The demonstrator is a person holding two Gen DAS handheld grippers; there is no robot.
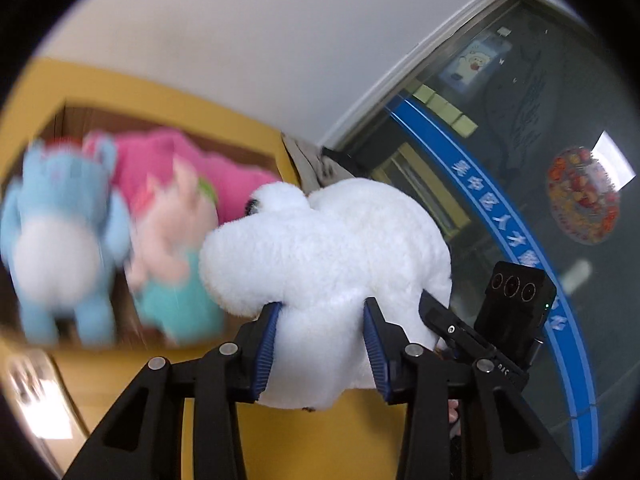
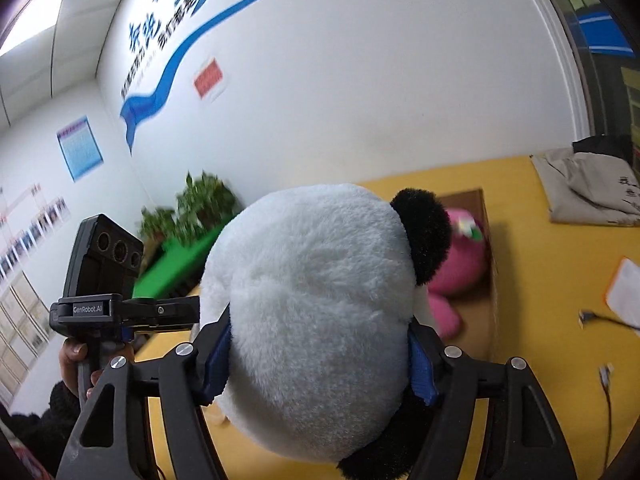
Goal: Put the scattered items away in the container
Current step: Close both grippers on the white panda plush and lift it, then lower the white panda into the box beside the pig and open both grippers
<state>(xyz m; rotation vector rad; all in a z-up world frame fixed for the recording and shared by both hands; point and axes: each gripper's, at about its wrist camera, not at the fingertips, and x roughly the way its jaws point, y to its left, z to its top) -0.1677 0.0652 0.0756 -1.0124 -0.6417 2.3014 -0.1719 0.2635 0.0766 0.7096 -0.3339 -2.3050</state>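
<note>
My left gripper (image 1: pixel 323 308) is shut on a fluffy white plush toy (image 1: pixel 328 240), held up above the yellow table (image 1: pixel 320 440). To its left an open cardboard box (image 1: pixel 120 118) holds a blue plush (image 1: pixel 60 220), a big pink plush (image 1: pixel 180 160) and a pale pink and teal plush (image 1: pixel 172 240), all blurred. In the right wrist view my right gripper (image 2: pixel 320 324) is shut on a white panda plush (image 2: pixel 312 280) with a black ear, its pads pressing both sides. Behind the panda lies the box (image 2: pixel 480 320) with the pink plush (image 2: pixel 460 264) in it.
A folded grey cloth (image 2: pixel 588 188), a sheet of paper (image 2: pixel 628 296) and loose cables (image 2: pixel 604 376) lie on the table's right side. Potted plants (image 2: pixel 204 200) and a green surface (image 2: pixel 176 268) stand at the left by the wall. A glass door (image 1: pixel 520 140) is on the right.
</note>
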